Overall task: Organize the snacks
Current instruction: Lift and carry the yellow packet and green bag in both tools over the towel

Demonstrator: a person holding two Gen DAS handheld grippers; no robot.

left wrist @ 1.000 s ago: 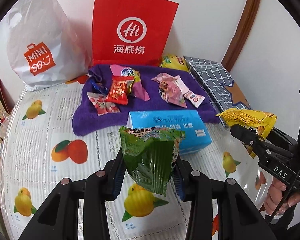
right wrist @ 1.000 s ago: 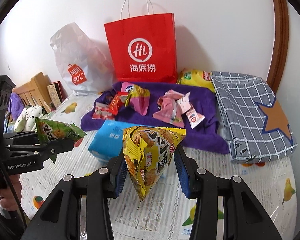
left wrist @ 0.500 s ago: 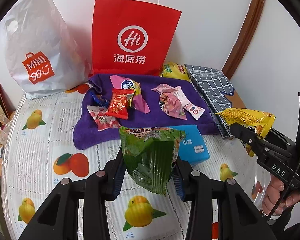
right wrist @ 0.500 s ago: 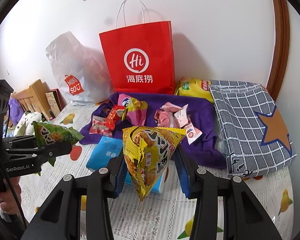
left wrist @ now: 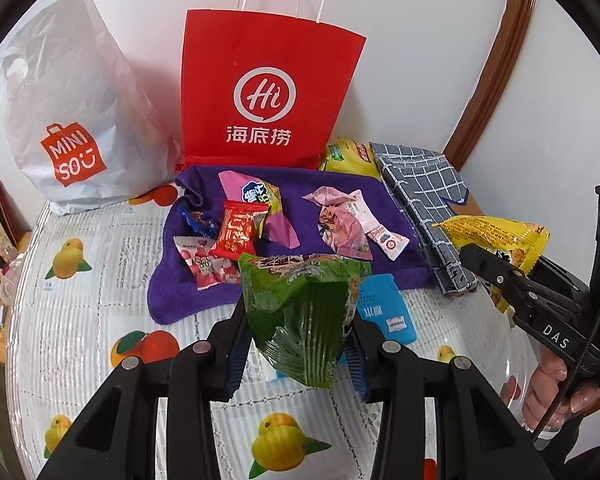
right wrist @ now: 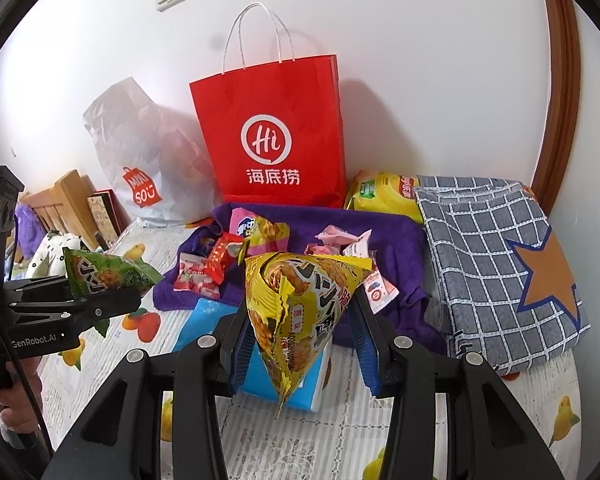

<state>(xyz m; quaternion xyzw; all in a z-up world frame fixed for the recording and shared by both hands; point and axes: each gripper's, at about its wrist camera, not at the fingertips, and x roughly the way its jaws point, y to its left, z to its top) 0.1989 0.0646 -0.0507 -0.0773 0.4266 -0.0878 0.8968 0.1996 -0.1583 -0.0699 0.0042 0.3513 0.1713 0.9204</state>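
My left gripper (left wrist: 298,344) is shut on a green snack packet (left wrist: 304,312), held above the fruit-print tablecloth (left wrist: 80,280). My right gripper (right wrist: 302,344) is shut on a yellow snack packet (right wrist: 300,312), which also shows at the right of the left wrist view as the yellow packet (left wrist: 496,236). The green packet (right wrist: 108,276) appears at the left of the right wrist view. Beyond both, several small snacks, among them a red packet (left wrist: 238,232) and pink wrappers (left wrist: 344,224), lie on a purple towel (left wrist: 180,292). A red paper bag (left wrist: 268,96) stands upright behind the towel.
A white plastic bag (left wrist: 72,112) stands left of the red bag. A blue tissue pack (left wrist: 384,312) lies in front of the towel. A grey checked cloth (right wrist: 496,264) with an orange star lies at the right, a yellow chip bag (right wrist: 384,194) behind it. Wooden items (right wrist: 64,204) crowd the left edge.
Both grippers have risen and drawn back a little with their packets. The towel, tissue pack and bags now sit lower and farther in both views.
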